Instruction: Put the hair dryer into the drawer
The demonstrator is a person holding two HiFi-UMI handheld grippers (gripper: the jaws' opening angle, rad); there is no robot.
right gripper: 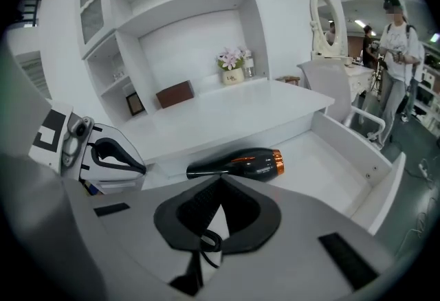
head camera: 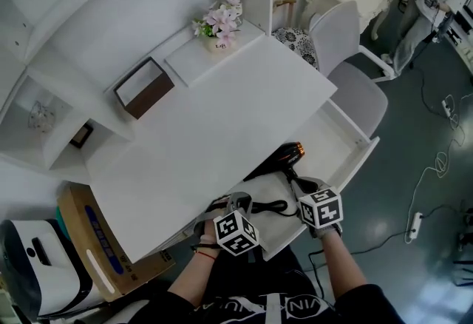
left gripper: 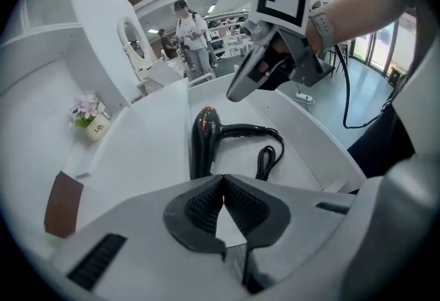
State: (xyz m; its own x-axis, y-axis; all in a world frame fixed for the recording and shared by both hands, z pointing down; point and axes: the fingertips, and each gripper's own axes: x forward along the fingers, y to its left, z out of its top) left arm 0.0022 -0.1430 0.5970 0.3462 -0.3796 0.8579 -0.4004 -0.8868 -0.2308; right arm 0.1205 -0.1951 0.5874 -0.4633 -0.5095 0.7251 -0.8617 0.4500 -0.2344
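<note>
- Head view: the hair dryer [head camera: 284,156] is seen lying on its side inside the open drawer [head camera: 336,139], which is pulled out from under the white worktop [head camera: 222,130]. Its orange-ringed nozzle is turned toward the far end of the drawer, and its black cord [head camera: 270,206] is coiled at the near end. The left tool [head camera: 238,201] and the right tool [head camera: 303,183] are held above the near end of the drawer, close to the cord, and nothing is carried by either. A flower pot [head camera: 219,25] and a brown box [head camera: 144,89] are set at the back of the worktop. A white chair [head camera: 355,86] is placed beside the drawer, and a cardboard box [head camera: 89,241] sits on the floor to the left.
- Left gripper view: the jaws of the left tool [left gripper: 223,190] are clenched tip to tip with nothing between them. The hair dryer [left gripper: 203,141] is seen beyond them on the drawer floor, with the bundled cord [left gripper: 267,159] just beside its handle. The right tool [left gripper: 237,90] is held in the air above the drawer. A person [left gripper: 189,35] is seen standing in the background.
- Right gripper view: the jaws of the right tool [right gripper: 218,190] are likewise pressed together and empty. The hair dryer [right gripper: 240,163] is seen lying just beyond them in the drawer [right gripper: 344,169]. The left tool [right gripper: 120,159] is visible at the left, clear of the dryer.
</note>
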